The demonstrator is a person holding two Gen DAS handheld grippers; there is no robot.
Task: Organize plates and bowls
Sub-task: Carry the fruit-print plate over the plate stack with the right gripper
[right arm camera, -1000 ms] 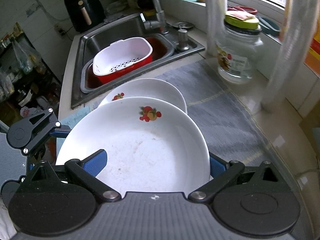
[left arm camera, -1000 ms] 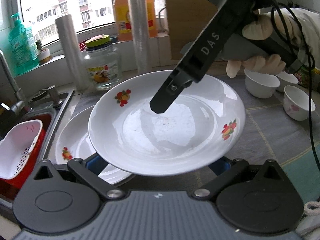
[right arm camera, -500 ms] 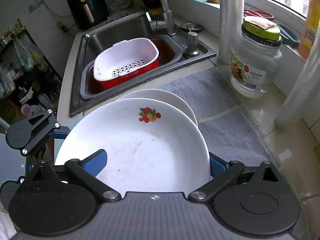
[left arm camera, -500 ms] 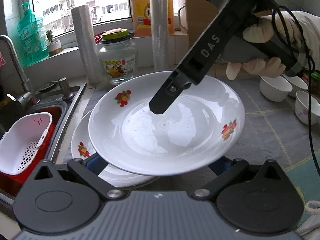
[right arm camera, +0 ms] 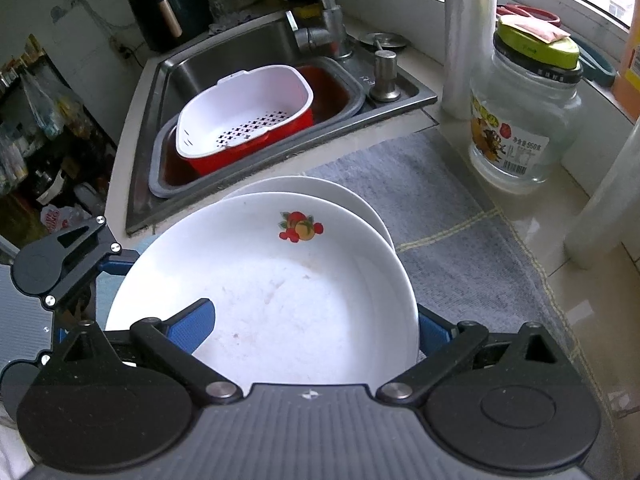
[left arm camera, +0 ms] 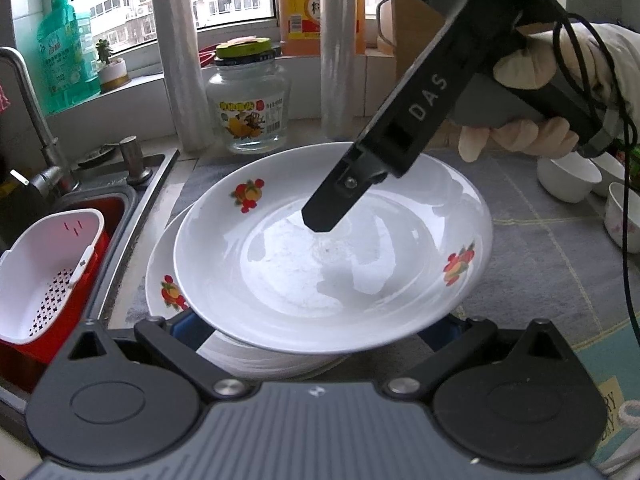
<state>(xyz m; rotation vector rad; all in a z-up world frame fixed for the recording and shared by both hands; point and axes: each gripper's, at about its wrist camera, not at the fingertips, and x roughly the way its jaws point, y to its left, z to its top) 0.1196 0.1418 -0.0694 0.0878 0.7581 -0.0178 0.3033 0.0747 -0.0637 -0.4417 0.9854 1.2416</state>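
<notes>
1. The right gripper (right arm camera: 312,330) is at one edge of the top plate (right arm camera: 280,300). One of its blue fingers (right arm camera: 192,328) is laid on the inside of the plate. The other is hidden behind the rim, so it cannot be told if the plate is squeezed.
2. The left gripper (left arm camera: 314,328) is spread wide, and its fingers are tucked under the near rim of the top plate.
3. The top plate is tilted over a lower plate (left arm camera: 168,292), which is laid on a grey mat (left arm camera: 540,240).
4. The right gripper is held by a gloved hand (left arm camera: 532,72).
5. Behind the top plate, a glass jar (left arm camera: 246,108) with a green lid is stood between two tall rolls (left arm camera: 180,72).
6. To the right of the top plate, small white bowls (left arm camera: 568,178) are set on the mat.
7. To the left of the top plate, a white basket (right arm camera: 248,112) is sat inside a red tub (right arm camera: 240,160) in the sink (right arm camera: 224,60).
</notes>
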